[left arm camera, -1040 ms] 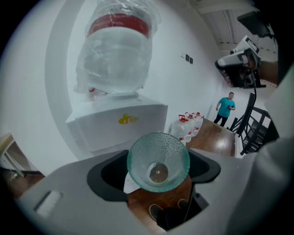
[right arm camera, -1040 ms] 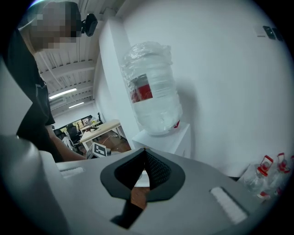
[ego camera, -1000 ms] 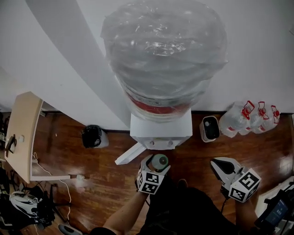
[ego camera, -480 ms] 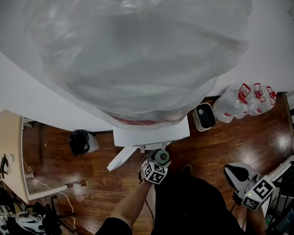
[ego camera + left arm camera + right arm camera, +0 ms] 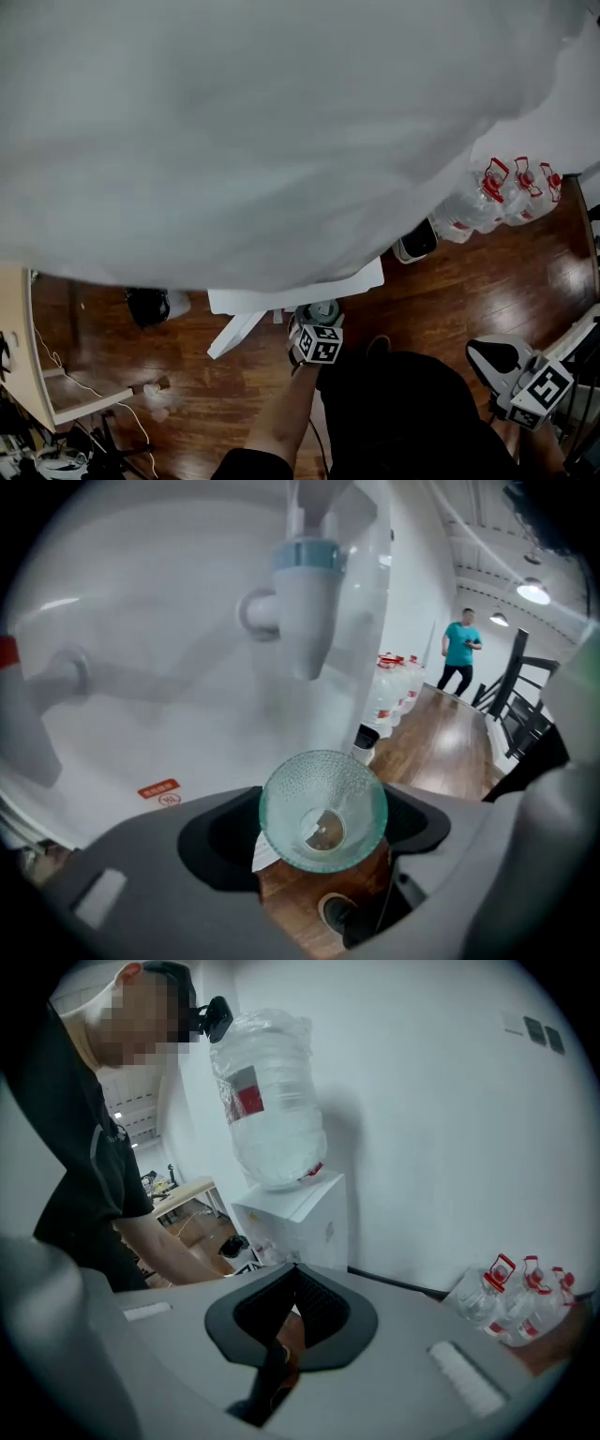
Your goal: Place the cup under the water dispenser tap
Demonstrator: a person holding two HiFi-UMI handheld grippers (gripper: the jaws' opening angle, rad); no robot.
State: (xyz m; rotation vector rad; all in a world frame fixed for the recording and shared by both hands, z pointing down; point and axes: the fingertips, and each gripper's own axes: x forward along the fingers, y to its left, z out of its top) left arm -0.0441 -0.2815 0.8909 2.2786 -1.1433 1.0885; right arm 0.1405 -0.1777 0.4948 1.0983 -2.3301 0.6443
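**Cup held up at dispenser tap**

L tongs [image 5: 316, 326] are clamped on the clear ribbed cup [image 5: 323, 808], mouth up. In the left gripper view the cup sits below the blue-collared tap [image 5: 305, 602] of the white dispenser [image 5: 295, 292], w/ a gap between them. R tongs [image 5: 295, 1290] are pressed together, nothing in them, held well off to the right over the wood floor [image 5: 441, 291]. The big bottle [image 5: 281, 131] fills most of the head view.

Blurred water bottle [image 5: 281, 131] hiding most of the dispenser [image 5: 300, 292], cup [image 5: 325, 307] partly behind the left gripper [image 5: 322, 319], desk [image 5: 17, 356] cut at left edge.
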